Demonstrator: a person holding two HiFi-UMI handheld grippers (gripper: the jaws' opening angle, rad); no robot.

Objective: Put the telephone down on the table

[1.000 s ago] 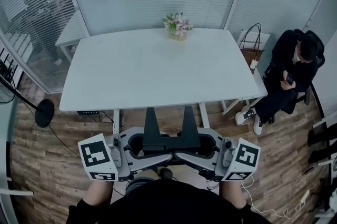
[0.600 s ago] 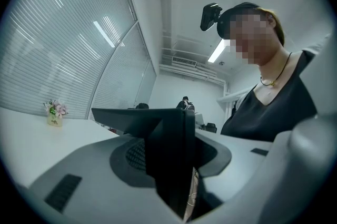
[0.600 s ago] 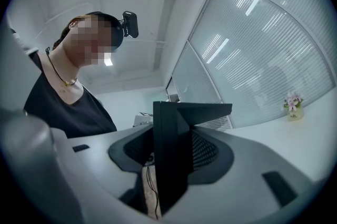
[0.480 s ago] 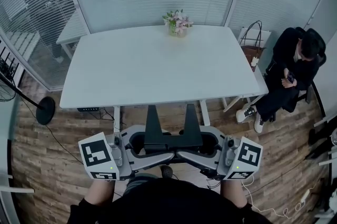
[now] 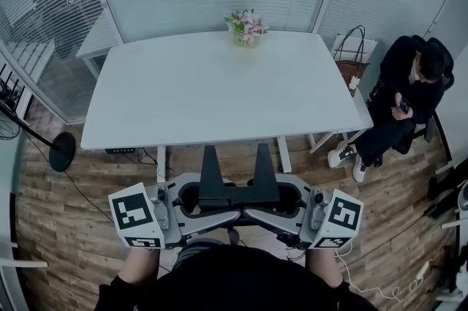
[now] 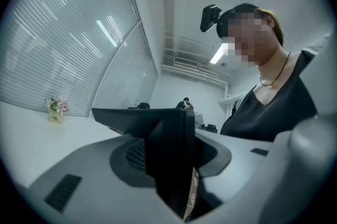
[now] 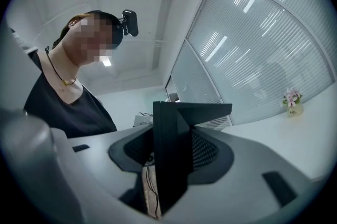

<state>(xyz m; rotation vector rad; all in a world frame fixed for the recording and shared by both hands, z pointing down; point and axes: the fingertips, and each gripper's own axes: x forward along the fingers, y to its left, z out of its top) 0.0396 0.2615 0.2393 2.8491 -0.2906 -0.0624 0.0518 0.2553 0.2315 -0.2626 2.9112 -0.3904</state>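
Left tongs (image 6: 190,186) and right tongs (image 7: 150,186) were held low in front of the wearer's body. They pointed inward at each other, so that their black tips came close together over the wooden floor (image 5: 88,214). Both were on the near side of the white worktop (image 5: 219,105) and apart from its edge. Each carried its marker cube at the outer end, the left one (image 5: 135,216) and the right one (image 5: 342,216) just ahead of the wearer's forearms.

In the left gripper view the jaws stood only slightly apart. A narrow slit ran between the black inner faces, and a strip of floor and a thin cable showed through it. No object was clamped there. The right gripper view showed the same: a thin gap with floor behind it and nothing gripped between the faces.

The telephone could not be made out in any view, neither at the tongs nor on the worktop, so its place relative to the tongs cannot be told.

On the worktop, a small vase of flowers (image 5: 247,30) stood at the middle of the far edge, well apart from both tongs. A seated person (image 5: 406,105) in dark clothes was to the right of the worktop, by the wall.
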